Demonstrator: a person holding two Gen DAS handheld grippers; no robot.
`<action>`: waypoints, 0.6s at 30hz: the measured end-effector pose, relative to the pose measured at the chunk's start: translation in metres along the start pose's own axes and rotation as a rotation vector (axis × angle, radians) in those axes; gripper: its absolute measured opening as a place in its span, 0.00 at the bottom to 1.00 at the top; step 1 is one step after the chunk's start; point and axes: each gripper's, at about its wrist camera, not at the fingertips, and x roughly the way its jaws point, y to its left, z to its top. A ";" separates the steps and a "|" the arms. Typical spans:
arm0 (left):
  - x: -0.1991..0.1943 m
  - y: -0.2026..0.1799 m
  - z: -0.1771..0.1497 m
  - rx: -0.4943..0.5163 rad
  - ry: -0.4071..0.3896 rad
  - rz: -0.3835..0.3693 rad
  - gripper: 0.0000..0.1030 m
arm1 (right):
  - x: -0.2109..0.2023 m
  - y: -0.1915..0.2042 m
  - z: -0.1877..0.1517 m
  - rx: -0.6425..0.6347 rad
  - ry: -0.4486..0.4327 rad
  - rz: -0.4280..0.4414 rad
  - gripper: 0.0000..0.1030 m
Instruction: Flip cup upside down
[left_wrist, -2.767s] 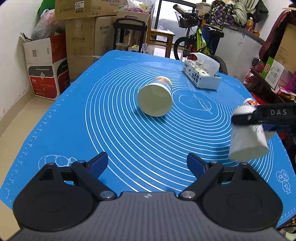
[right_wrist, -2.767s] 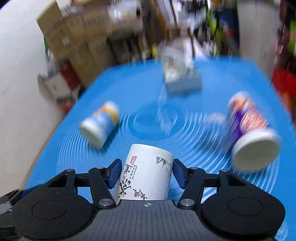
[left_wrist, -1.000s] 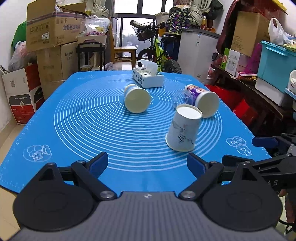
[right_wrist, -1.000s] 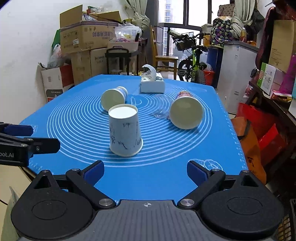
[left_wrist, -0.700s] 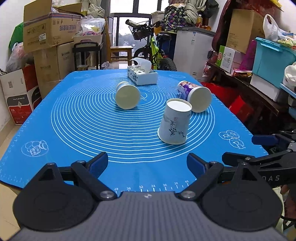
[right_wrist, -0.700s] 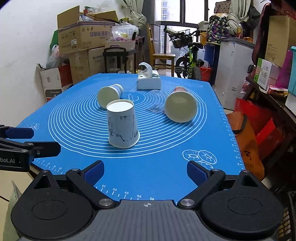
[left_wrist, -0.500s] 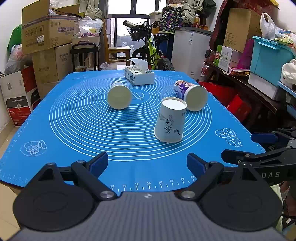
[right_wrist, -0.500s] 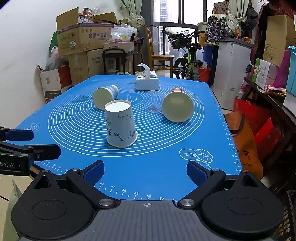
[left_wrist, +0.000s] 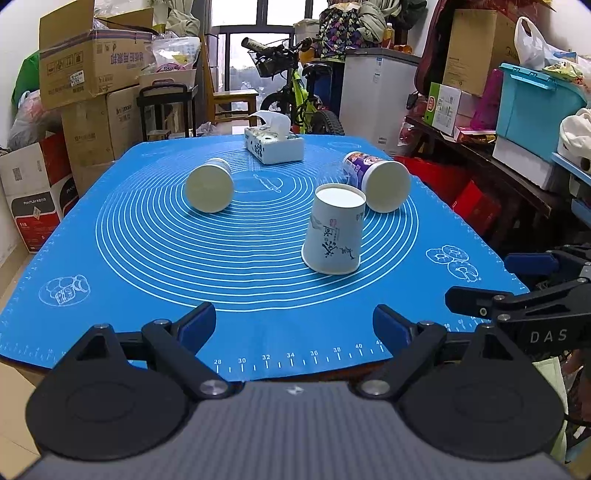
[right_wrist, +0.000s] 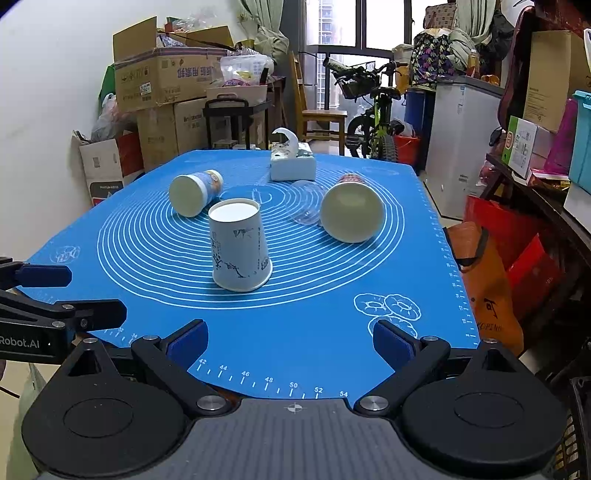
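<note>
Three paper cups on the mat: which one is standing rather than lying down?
The white ink-painted cup, nearest both grippers, stands mouth-down. The cream-bottomed cup and the purple-printed cup lie on their sides.

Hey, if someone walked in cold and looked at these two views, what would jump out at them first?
Probably the white cup standing upside down near the middle of the bright blue mat, ink drawings on its side. Two more cups lie on their sides behind it, one to its left and one to its right, with a tissue box at the far end. Both tongs, left and right, are open at the near edge.
</note>
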 end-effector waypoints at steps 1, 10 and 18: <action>0.000 0.000 0.000 0.001 0.001 0.000 0.89 | 0.000 0.000 0.000 0.000 0.001 0.000 0.93; 0.003 0.000 0.000 0.002 0.013 0.000 0.89 | 0.000 0.000 -0.001 -0.004 0.003 0.001 0.93; 0.004 0.000 -0.001 0.000 0.021 -0.002 0.89 | 0.001 0.001 -0.001 -0.003 0.011 0.005 0.93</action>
